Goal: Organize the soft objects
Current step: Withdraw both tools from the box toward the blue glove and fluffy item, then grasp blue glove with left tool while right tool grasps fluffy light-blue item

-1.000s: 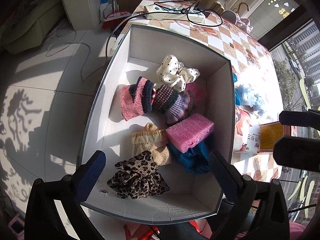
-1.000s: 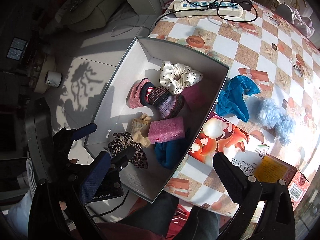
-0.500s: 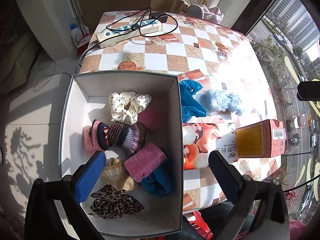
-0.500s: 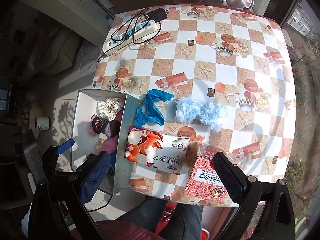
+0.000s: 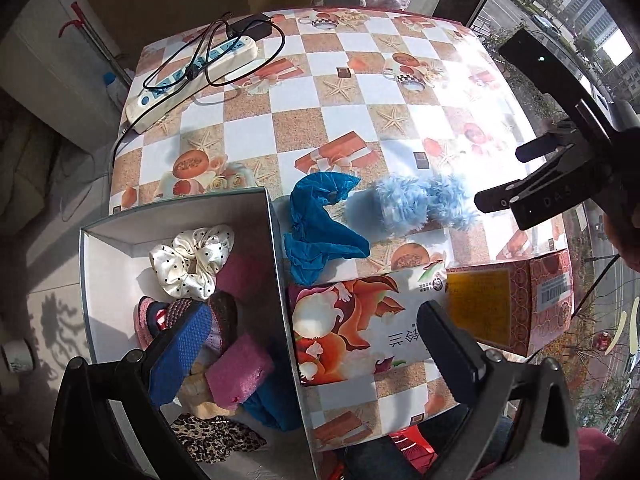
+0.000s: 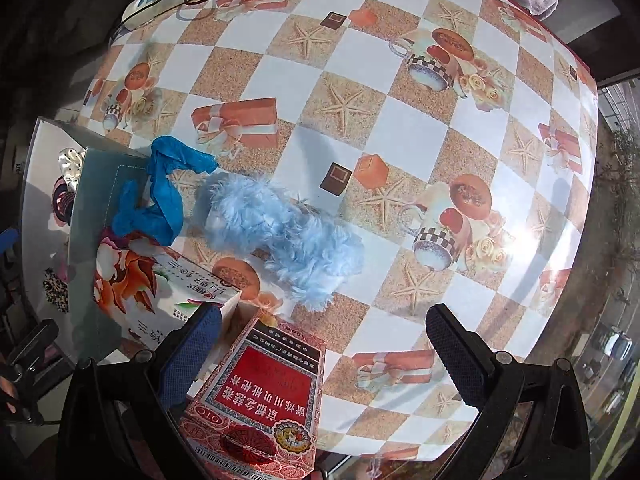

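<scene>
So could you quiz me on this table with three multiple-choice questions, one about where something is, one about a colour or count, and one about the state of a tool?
1. Where does the fluffy light-blue piece lie?
A. inside the white box
B. on the tablecloth outside the box
C. on the red carton

2. How many soft things lie on the tablecloth outside the white box?
A. two
B. four
C. none

3. How is the right gripper?
A. shut on the blue cloth
B. shut on the carton
C. open, holding nothing

Answers:
1 B: it rests on the checked cloth beside the blue cloth.
2 A: only the blue cloth and the fluffy piece.
3 C: its fingers stand wide apart above the red carton.
</scene>
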